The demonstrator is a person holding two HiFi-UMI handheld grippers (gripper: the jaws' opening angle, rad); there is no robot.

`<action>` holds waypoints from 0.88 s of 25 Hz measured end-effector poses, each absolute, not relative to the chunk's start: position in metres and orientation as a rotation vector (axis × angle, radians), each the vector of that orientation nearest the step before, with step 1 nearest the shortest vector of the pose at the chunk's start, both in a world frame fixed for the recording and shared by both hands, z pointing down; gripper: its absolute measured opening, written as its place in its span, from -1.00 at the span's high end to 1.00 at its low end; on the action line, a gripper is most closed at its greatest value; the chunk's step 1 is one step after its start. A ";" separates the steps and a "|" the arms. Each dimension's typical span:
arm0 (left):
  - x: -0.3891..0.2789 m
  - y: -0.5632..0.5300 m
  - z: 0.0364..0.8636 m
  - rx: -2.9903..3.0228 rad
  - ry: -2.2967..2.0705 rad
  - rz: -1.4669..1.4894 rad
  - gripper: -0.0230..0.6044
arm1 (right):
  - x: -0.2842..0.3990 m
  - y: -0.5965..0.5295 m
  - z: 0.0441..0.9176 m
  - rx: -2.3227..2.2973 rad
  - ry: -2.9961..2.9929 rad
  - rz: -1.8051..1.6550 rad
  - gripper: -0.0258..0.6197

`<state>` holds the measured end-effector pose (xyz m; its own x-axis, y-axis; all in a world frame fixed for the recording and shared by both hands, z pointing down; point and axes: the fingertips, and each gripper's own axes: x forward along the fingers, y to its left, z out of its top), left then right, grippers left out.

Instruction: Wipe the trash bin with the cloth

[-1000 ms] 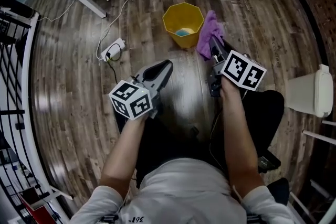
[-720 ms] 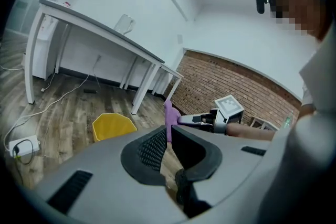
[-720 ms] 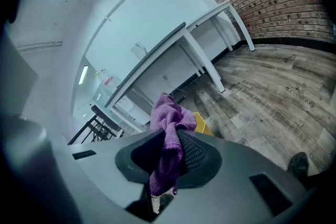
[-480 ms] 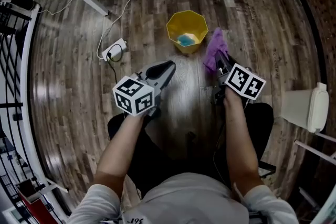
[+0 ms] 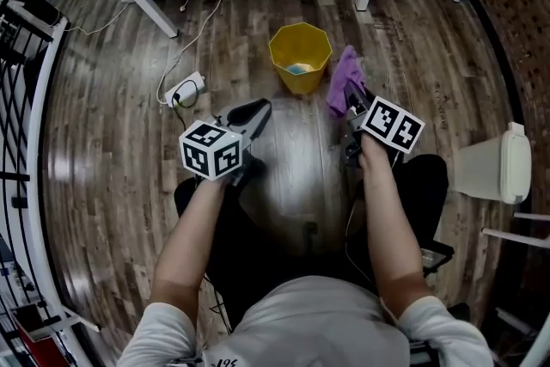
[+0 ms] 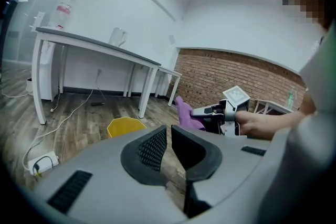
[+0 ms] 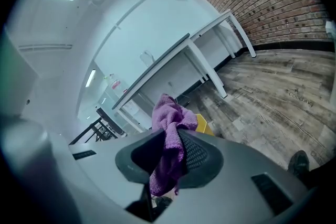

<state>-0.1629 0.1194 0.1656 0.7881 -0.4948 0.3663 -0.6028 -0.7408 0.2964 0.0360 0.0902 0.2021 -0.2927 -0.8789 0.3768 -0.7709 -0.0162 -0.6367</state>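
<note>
**Head view.** Looking steeply down at a wooden floor [image 5: 112, 185]. A yellow trash bin [image 5: 300, 56] stands upright on it, far from the person and near the middle, with something pale blue at its bottom. The right gripper [image 5: 352, 101] is held out just right of the bin. A purple cloth [image 5: 342, 80] bunches up from its fingers, close beside the bin's right rim; whether they touch cannot be told. The left gripper [image 5: 260, 106] is nearer and to the left of the bin, apart from it. A white power strip [image 5: 185, 88] and its cable lie at the left. A second, white bin [image 5: 485, 170] stands at the far right.

**Left gripper view.** The left gripper [image 6: 169, 132] has its fingers pressed together with nothing between them. The yellow bin [image 6: 125, 126] shows just beyond them on the floor. To the right are the cloth [image 6: 185, 113] and the other gripper. A white counter [image 6: 94, 42] carries a bottle [image 6: 63, 8] and a jug [image 6: 118, 36].

**Right gripper view.** The right gripper [image 7: 170, 147] has its fingers pinching the purple cloth [image 7: 169, 123], which sticks up above them and hangs below. A sliver of the yellow bin [image 7: 205, 126] shows behind.
</note>
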 end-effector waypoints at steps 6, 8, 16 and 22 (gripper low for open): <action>-0.155 0.093 0.179 2.607 -0.805 0.430 0.83 | 0.047 0.074 0.217 -1.810 2.069 -1.195 0.72; -0.144 0.080 0.190 2.609 -0.794 0.448 0.83 | 0.054 0.069 0.229 -1.808 2.049 -1.205 0.72; -0.086 0.036 0.250 2.566 -0.710 0.542 0.83 | 0.094 0.057 0.312 -1.815 1.909 -1.400 0.72; -0.076 0.021 0.255 2.560 -0.704 0.576 0.83 | 0.106 0.042 0.312 -1.824 1.910 -1.390 0.72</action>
